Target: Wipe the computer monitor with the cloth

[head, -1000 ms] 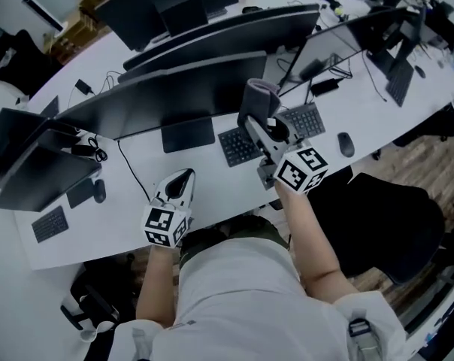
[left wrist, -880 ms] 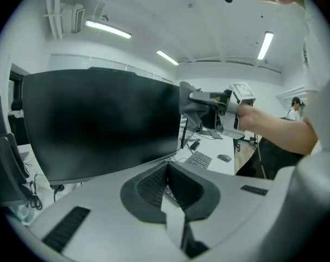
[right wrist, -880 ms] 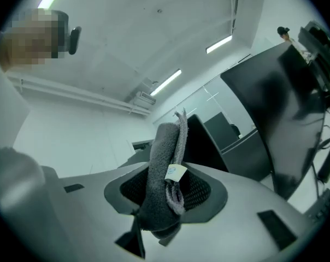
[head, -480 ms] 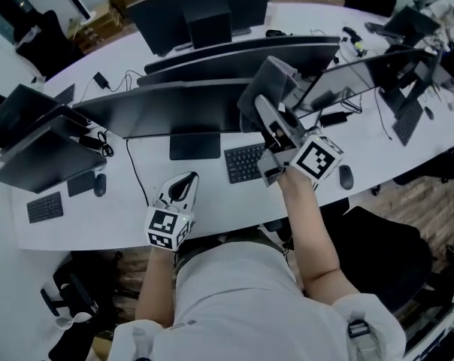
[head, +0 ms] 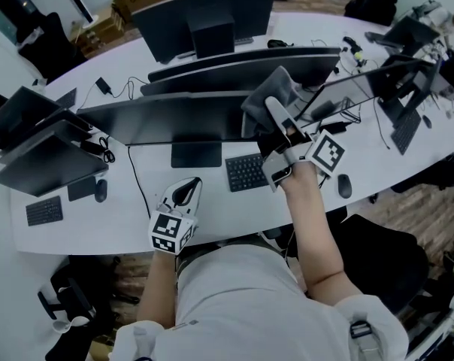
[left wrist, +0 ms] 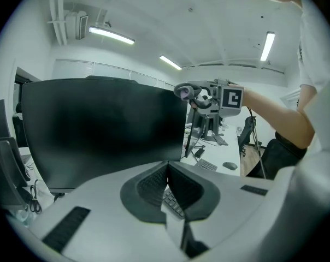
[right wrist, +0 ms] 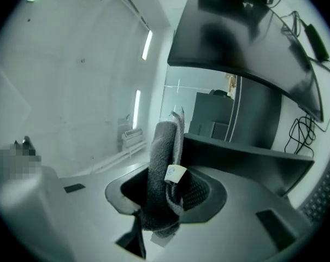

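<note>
A wide dark monitor (head: 174, 115) stands on the white desk (head: 122, 220); in the left gripper view its screen (left wrist: 99, 130) fills the left. A grey cloth (head: 268, 96) is held at the monitor's upper right end, with my right gripper (head: 278, 122) shut on it. The right gripper view shows the cloth (right wrist: 162, 168), with a small white tag, standing up between the jaws of my right gripper (right wrist: 165, 195). My left gripper (head: 183, 194) rests low near the desk's front edge, shut and holding nothing. From its own camera the left gripper (left wrist: 166, 173) faces the screen, and the right gripper's cloth (left wrist: 182, 90) shows at the monitor's right edge.
A black keyboard (head: 246, 171) lies under the right arm, with a mouse (head: 343, 185) to its right. More monitors (head: 204, 13) crowd the back and both sides. Cables (head: 133, 175) run across the desk. A black chair (head: 377, 254) stands at the right.
My right gripper has carried the cloth up and away from the keyboard to the monitor's upper right end. The left gripper has stayed at the desk's front edge.
</note>
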